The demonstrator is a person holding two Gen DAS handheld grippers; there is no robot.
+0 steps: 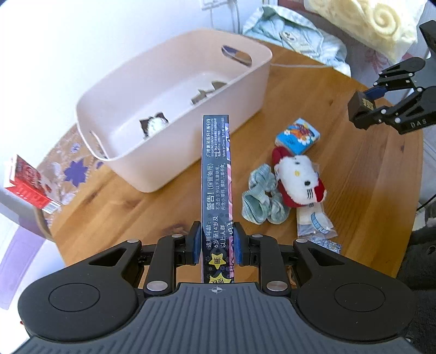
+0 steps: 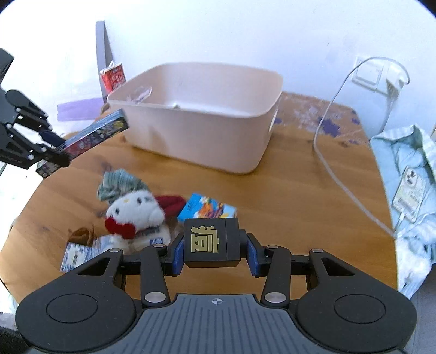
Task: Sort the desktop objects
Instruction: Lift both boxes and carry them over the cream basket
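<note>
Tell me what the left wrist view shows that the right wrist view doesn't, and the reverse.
Left wrist only: items lying inside the bin, the printed warning text on the long box in the left claw, and a cream cushion at the back.

Right wrist only: the gold character on the black cube in the right claw, the wall socket and the full cable.

Both: bin, long box, cube, plush, blue packet, scrunchie, red carton, shirt and table.
</note>
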